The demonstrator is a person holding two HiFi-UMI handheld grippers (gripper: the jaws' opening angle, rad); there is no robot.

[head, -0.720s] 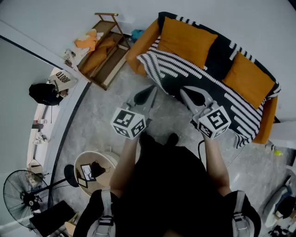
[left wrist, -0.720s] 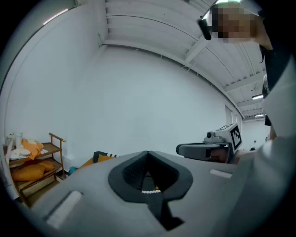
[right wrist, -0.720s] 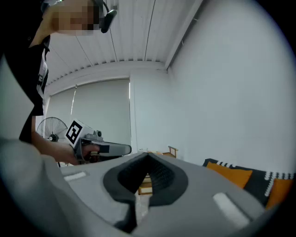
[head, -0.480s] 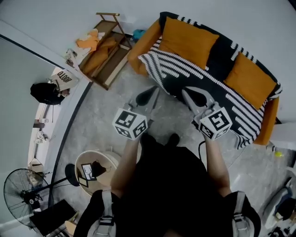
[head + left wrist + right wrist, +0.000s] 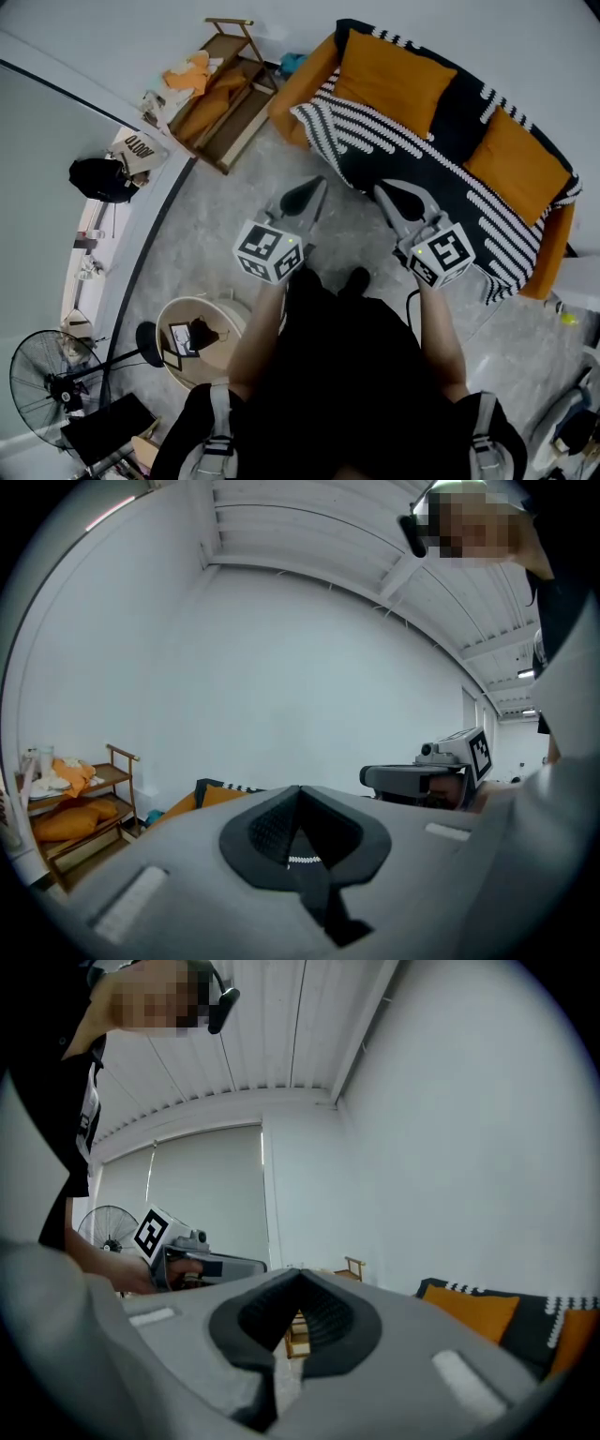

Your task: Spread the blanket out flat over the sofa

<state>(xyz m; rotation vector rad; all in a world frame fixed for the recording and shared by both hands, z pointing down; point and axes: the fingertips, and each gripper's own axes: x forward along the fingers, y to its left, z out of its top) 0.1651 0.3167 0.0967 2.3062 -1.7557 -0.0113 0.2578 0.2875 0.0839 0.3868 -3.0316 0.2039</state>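
Both were shut & empty: left gripper and right gripper pointed side by side toward the blanket, draped over the sofa ahead, its long axis upper-left to lower-right, w/ the right one nearer its front edge.

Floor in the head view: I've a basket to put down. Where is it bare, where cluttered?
Bare: the grey floor between sofa and wooden rack. Cluttered: lower left, around the fan and round table.
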